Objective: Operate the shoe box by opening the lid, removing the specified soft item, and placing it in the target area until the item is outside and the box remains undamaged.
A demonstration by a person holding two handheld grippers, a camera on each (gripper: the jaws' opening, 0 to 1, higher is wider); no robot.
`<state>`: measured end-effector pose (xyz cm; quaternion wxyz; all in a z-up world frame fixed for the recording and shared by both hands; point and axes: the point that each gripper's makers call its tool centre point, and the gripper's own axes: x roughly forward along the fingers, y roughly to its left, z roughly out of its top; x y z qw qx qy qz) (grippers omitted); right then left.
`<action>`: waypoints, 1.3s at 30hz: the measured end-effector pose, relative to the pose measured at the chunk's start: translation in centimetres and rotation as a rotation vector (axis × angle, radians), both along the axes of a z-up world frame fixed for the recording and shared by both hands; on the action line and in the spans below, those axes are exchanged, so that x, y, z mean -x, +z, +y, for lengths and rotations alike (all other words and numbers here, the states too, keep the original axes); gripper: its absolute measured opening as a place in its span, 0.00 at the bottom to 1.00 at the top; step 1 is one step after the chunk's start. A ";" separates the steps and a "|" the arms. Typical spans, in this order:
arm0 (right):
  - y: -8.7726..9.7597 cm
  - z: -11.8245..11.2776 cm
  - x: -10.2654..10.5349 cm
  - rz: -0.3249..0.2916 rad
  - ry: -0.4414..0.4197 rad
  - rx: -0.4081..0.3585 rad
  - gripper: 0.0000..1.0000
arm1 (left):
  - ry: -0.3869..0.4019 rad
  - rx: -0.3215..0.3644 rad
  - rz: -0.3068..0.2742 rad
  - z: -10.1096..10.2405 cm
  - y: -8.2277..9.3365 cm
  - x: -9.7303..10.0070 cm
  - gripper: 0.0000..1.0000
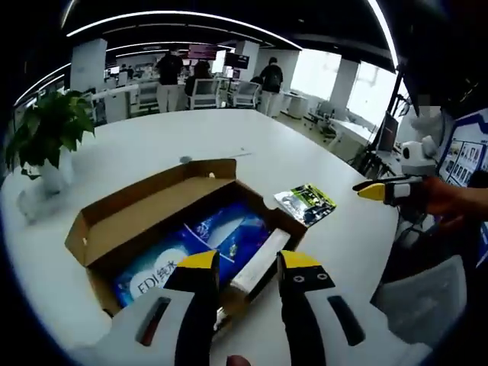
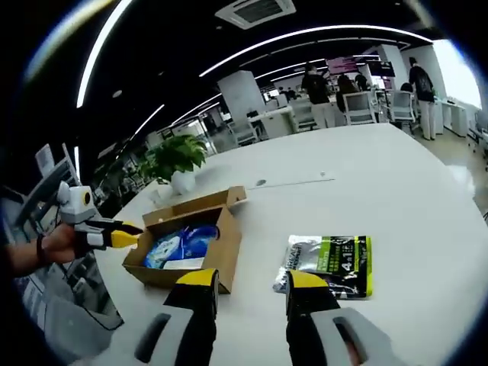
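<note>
An open cardboard shoe box (image 1: 149,200) lies on the white table, its lid flap folded back. Inside it lie a blue-and-white soft pack (image 1: 200,245) and a white strip-like piece (image 1: 260,261). My left gripper (image 1: 248,268) hovers open just over the box's near corner, holding nothing. A green-and-black packet (image 1: 306,203) rests on the table outside the box. In the right gripper view, the box (image 2: 222,252) sits left of the packet (image 2: 329,263). My right gripper (image 2: 250,287) stands open above the table between them, with nothing between its jaws.
A potted plant (image 1: 47,131) stands on the table beyond the box, also seen as the plant (image 2: 177,158). A hand holds the other gripper (image 1: 379,191) at the table's edge. Chairs, desks and standing people are far behind. The white table (image 2: 396,183) spreads wide around.
</note>
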<state>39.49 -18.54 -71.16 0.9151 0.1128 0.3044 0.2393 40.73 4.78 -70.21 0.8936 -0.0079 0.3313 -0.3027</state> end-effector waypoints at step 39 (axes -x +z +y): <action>-1.4 18.0 -2.8 0.032 0.293 0.037 0.31 | 0.132 0.077 0.043 10.3 -1.5 2.1 0.30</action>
